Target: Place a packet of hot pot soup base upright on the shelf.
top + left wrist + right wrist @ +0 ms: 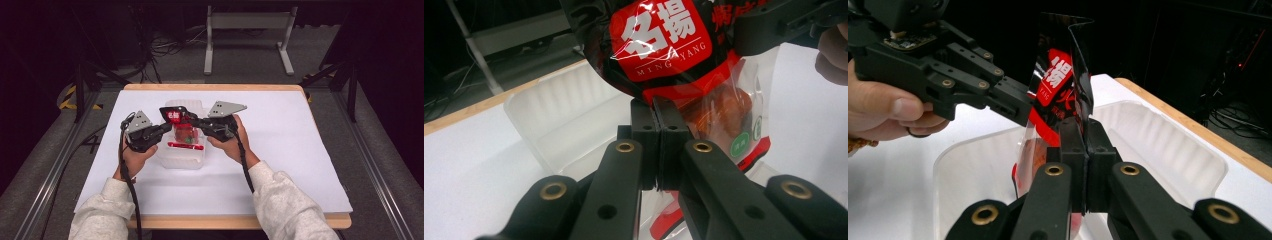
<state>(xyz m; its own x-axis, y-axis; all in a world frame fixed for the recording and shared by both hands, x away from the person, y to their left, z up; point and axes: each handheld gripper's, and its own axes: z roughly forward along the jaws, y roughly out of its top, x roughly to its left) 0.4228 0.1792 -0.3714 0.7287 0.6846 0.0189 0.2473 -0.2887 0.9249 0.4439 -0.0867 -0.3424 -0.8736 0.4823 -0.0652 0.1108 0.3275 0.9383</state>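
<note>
A black and red snack bag (179,122) with white characters and a clear lower window hangs upright over a white plastic container (182,161). My left gripper (166,128) is shut on the bag's left edge and my right gripper (196,121) is shut on its right edge. In the left gripper view the jaws (655,107) pinch the bag (664,45) just under its red label, with the container (564,110) behind. In the right gripper view the jaws (1086,127) clamp the bag's edge (1063,75), and the left gripper (1013,102) holds the far side above the container (1158,145).
A white sheet (280,150) covers the wooden table (235,220). Past the far edge, on the dark floor, stand a metal frame (247,30) and loose cables (165,47). Rails run along both sides of the table.
</note>
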